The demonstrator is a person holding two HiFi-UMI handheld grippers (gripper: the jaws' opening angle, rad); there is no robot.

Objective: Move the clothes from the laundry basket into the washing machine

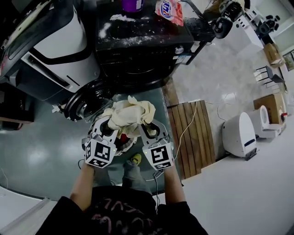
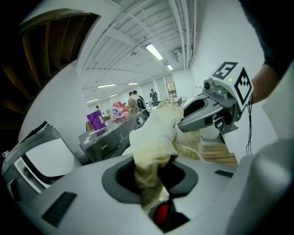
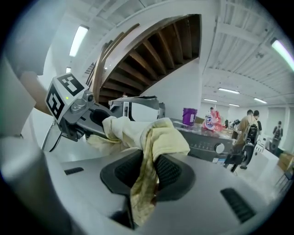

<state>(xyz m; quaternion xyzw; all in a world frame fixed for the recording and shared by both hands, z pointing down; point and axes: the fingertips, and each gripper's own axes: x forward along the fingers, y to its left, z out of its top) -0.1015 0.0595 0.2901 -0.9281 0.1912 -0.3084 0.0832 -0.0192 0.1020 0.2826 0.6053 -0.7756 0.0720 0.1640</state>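
Your left gripper [image 1: 107, 121] and right gripper [image 1: 148, 124] each clench the crumpled pale-yellow cloth garment [image 1: 130, 111], bunched between the jaw pairs. Likely the carrying step: next push it into the dark round washing-machine opening [image 1: 86, 103] just beyond the left jaws, then release.

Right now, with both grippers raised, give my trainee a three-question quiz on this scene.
1. True or false: only the left gripper clamps the pale yellow cloth.
2. What stands on the dark washing machine? A: purple bottle; B: shoe; C: basket.
3. Fill in: the slatted platform on the floor is made of ____.
Key: 1 false, the right gripper clamps it too; 2 A; 3 wood.
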